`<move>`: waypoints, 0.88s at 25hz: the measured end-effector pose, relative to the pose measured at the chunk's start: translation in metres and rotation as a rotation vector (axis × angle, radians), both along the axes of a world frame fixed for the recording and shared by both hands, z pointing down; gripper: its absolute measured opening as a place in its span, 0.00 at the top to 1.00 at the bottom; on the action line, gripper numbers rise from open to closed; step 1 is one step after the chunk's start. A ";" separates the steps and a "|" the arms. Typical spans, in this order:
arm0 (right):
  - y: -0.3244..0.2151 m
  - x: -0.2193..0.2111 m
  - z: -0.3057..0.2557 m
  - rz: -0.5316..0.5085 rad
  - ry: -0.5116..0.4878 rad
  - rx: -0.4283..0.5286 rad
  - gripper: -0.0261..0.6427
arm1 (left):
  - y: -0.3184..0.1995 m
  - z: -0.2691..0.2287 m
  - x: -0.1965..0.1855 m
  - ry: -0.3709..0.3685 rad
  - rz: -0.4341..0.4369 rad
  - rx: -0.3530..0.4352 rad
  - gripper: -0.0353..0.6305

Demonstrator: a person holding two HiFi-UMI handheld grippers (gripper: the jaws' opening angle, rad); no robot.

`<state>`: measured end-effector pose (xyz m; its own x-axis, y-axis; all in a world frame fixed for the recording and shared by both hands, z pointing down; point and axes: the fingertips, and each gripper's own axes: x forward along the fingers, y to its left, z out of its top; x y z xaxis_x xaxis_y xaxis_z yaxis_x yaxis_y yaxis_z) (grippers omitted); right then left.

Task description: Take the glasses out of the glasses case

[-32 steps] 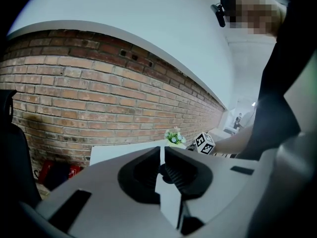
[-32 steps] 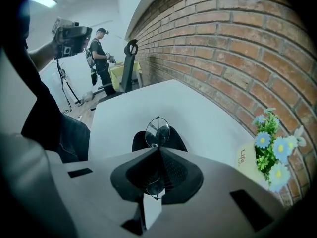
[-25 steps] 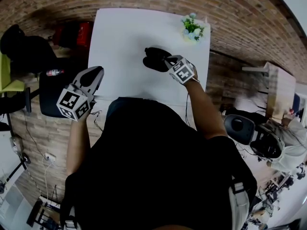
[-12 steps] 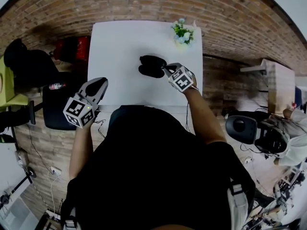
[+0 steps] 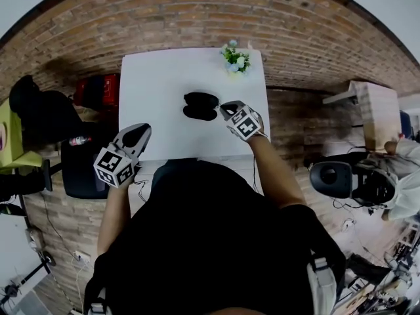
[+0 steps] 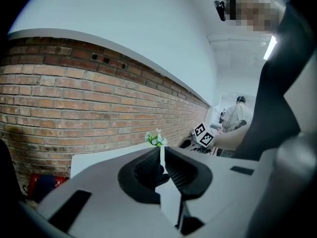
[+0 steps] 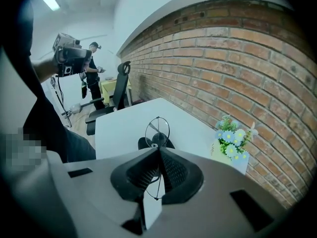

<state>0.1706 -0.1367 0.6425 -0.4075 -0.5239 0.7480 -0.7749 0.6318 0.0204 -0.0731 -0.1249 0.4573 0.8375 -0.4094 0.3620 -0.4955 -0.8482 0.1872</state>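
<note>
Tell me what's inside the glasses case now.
The open black glasses case looks empty: the wire-rimmed glasses are pinched in the right gripper, outside it. Its dark interior shows no detail, and the gripper's jaws cover part of it in the right gripper view.

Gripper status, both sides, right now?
Left gripper: closed, nothing between the jaws.
Right gripper: closed on the glasses, holding them by the thin frame.

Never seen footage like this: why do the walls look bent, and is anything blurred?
Head view: wide lens bows the brick wall around the white table. Right gripper view: glasses and flowers sharp. Left gripper view: foreground slightly soft, a mosaic patch above.
</note>
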 end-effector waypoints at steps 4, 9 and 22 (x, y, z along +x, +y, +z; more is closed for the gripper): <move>0.009 0.002 -0.013 0.008 -0.021 0.030 0.92 | 0.008 -0.006 0.013 0.009 0.030 0.013 0.90; 0.023 0.006 -0.026 0.038 -0.053 0.058 0.92 | 0.020 -0.008 0.026 0.011 0.068 0.031 0.90; 0.049 0.018 -0.069 0.087 -0.148 0.126 0.92 | 0.046 -0.015 0.049 0.032 0.112 0.052 0.90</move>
<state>0.1884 -0.0879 0.5736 -0.4571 -0.6473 0.6099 -0.8267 0.5622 -0.0229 -0.0245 -0.0794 0.4422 0.8897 -0.3299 0.3155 -0.3915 -0.9069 0.1558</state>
